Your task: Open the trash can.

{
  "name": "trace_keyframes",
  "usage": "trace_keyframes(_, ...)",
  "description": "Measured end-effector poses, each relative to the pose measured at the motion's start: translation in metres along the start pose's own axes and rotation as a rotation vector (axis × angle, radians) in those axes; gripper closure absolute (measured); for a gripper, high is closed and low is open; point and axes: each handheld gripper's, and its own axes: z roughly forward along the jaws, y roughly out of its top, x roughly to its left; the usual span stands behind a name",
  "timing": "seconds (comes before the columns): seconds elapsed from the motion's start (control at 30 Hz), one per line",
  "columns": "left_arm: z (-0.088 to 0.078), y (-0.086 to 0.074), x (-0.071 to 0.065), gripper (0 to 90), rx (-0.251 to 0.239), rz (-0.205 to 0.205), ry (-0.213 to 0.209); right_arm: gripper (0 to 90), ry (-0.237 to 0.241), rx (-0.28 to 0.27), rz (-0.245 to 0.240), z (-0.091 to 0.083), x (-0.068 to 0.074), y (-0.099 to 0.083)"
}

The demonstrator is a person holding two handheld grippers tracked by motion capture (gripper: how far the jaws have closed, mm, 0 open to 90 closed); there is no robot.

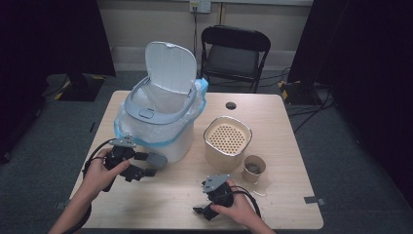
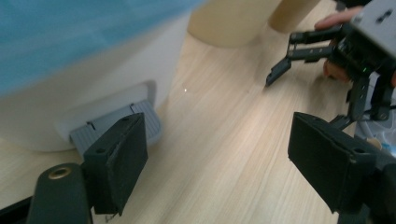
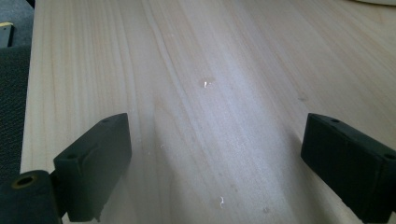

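Across the wooden counter (image 1: 165,204), I am bringing my open left hand-held gripper (image 1: 146,165) to the bin's grey pedal (image 2: 116,123), lid (image 1: 171,68) already up

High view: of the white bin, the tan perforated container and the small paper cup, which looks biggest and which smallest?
Largest to smallest, as they look there:
1. bin, by far the largest, lid up
2. container
3. cup, clearly the smallest
All three stand about equally far from the camera, so nearness hardly skews this.
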Motion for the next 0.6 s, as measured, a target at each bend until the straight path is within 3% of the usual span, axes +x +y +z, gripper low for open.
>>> trace_keyframes(0.33,0.024,-0.022,0.000,19.5,0.038,0.025,-0.028,8.2,0.009,-0.002,-0.006,-0.001,-0.001,-0.001)
trace_keyframes(0.53,0.036,-0.031,0.001,18.3,0.080,0.053,-0.032,15.0,0.021,0.000,0.012,-0.007,-0.005,0.000)
trace_keyframes(0.6,0.038,-0.032,0.000,18.3,0.076,0.058,-0.038,14.8,0.001,-0.005,0.006,-0.010,-0.007,0.001)
